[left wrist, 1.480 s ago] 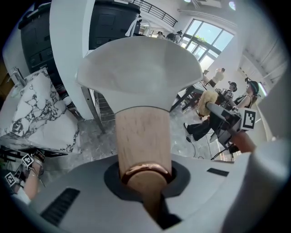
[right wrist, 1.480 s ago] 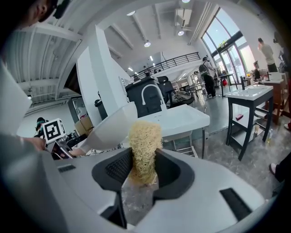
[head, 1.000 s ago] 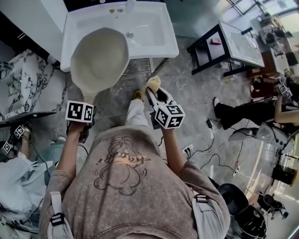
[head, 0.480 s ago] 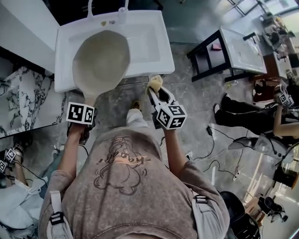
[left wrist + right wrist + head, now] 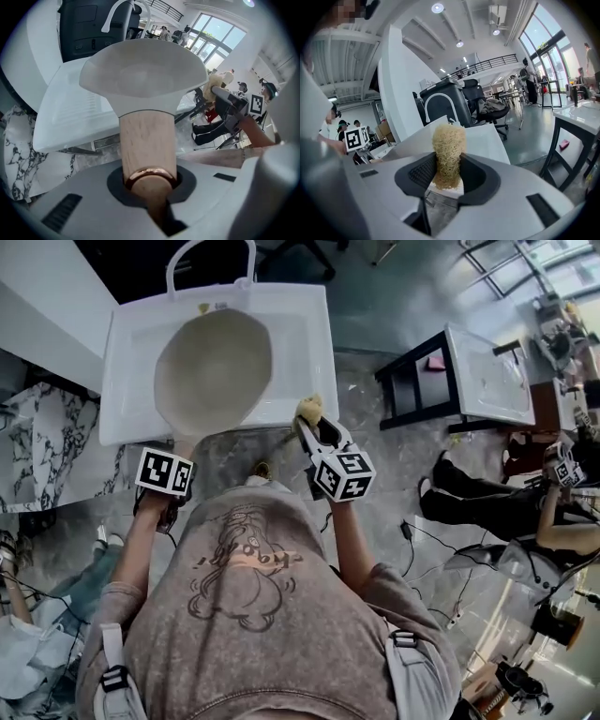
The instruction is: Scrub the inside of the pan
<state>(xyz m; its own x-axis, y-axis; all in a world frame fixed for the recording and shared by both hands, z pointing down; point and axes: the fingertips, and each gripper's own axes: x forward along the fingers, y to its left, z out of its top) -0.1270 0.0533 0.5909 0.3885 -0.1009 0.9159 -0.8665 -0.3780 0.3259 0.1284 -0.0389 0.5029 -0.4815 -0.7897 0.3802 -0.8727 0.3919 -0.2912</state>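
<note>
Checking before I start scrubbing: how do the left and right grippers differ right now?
The left gripper is shut on the wooden handle of the pan; the right gripper is shut on a yellow fibrous scrubber. The left gripper's pan sits over the white sink; the right gripper's scrubber is by the sink's front edge, outside the pan. Both are loaded and point toward the sink.

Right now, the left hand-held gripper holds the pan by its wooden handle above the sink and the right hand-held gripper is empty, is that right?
Not quite: the right hand-held gripper is not empty; the right gripper view shows it shut on a yellowish fibrous scrubber. The left hand-held gripper does hold the pan by its wooden handle above the sink.
</note>
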